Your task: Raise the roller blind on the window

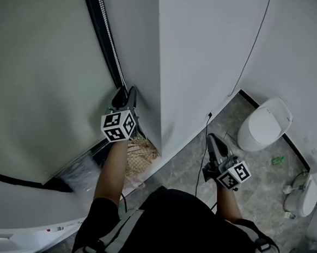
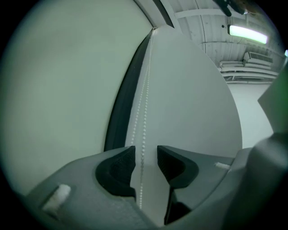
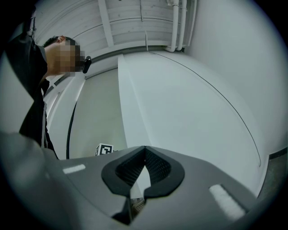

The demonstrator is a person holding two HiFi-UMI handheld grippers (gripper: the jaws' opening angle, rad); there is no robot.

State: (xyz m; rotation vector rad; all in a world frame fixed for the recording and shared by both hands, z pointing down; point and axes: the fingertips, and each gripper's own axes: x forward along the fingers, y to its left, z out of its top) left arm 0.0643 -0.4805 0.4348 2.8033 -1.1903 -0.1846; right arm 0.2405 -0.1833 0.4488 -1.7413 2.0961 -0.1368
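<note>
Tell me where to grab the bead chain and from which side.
Grip one strand of the bead chain where it hangs straight beside the dark window frame, coming level from the room side, as the open left gripper straddles it.

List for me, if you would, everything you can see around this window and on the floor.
roller blind: one, pale grey-green, down over the window at left
bead chain: two strands, white, hanging along the window frame
window frame: one, black, beside the blind
wall pillar: one, white, right of the chain
cable: one, black, trailing down to the floor
toilet: one, white, floor at right
green item: one, small, beside the toilet; unidentifiable
woven straw: one patch, tan, at the pillar's foot
left claw: one, grey, open, a chain strand between its jaws, unpressed
right claw: one, grey, shut, empty, held low
</note>
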